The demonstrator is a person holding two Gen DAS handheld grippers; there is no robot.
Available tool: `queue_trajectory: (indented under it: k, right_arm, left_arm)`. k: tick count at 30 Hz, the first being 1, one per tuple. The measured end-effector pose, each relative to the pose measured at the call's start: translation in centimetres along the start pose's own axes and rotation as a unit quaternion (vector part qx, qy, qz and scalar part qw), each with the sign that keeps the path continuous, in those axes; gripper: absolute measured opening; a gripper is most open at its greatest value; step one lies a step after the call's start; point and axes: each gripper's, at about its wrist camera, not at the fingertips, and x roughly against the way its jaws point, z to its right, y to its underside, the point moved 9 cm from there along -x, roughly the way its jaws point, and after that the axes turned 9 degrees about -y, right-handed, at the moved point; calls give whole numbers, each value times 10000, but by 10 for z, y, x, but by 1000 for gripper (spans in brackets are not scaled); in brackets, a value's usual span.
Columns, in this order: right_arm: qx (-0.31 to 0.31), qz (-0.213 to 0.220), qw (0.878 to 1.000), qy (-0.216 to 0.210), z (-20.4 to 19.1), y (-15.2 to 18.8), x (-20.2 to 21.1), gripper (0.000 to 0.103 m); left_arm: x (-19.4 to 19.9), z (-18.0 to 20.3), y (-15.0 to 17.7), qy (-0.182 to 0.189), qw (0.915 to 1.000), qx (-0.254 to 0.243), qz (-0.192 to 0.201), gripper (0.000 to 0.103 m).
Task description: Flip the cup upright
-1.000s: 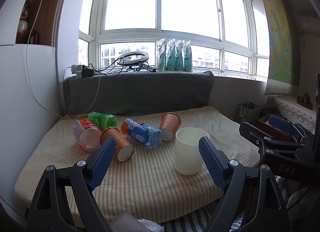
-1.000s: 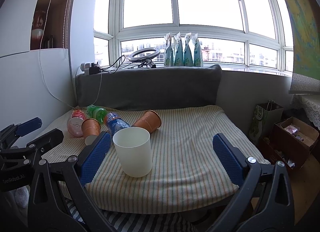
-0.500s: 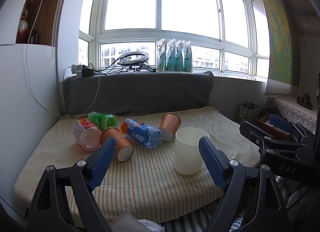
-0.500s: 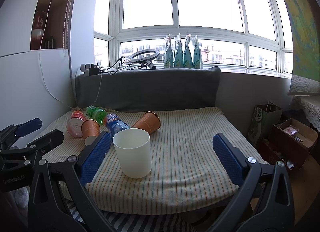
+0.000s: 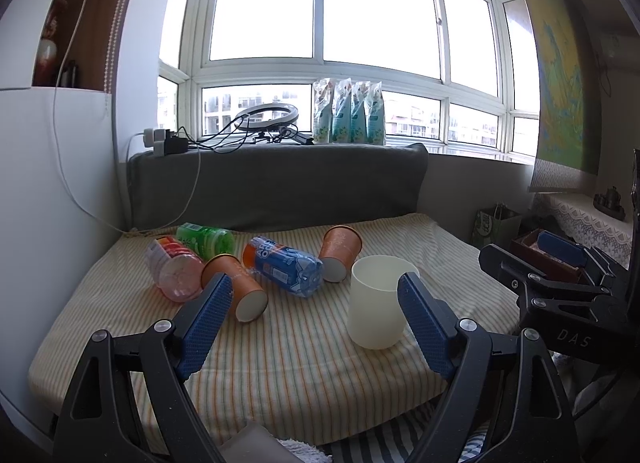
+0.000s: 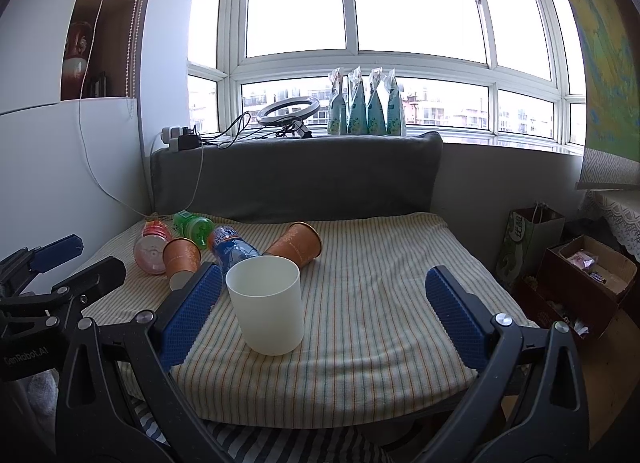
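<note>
A white cup stands upright, mouth up, on the striped cloth; it also shows in the right wrist view. Two orange paper cups lie on their sides: one at the left, one behind the white cup. My left gripper is open and empty, held back from the table's front edge. My right gripper is open and empty, also held back, to the right of the white cup.
A blue bottle, a green bottle and a pink bottle lie on the cloth at the back left. A grey cushion stands behind. Boxes and a paper bag stand on the floor at the right.
</note>
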Motion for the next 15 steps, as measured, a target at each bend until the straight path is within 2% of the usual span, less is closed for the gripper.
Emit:
queue_trajectory:
  k: [15]
  right_arm:
    - [-26,-7,10000,-4,2,2,0,103]
  left_arm:
    - [1,2,0,-7,10000,1,-1,85]
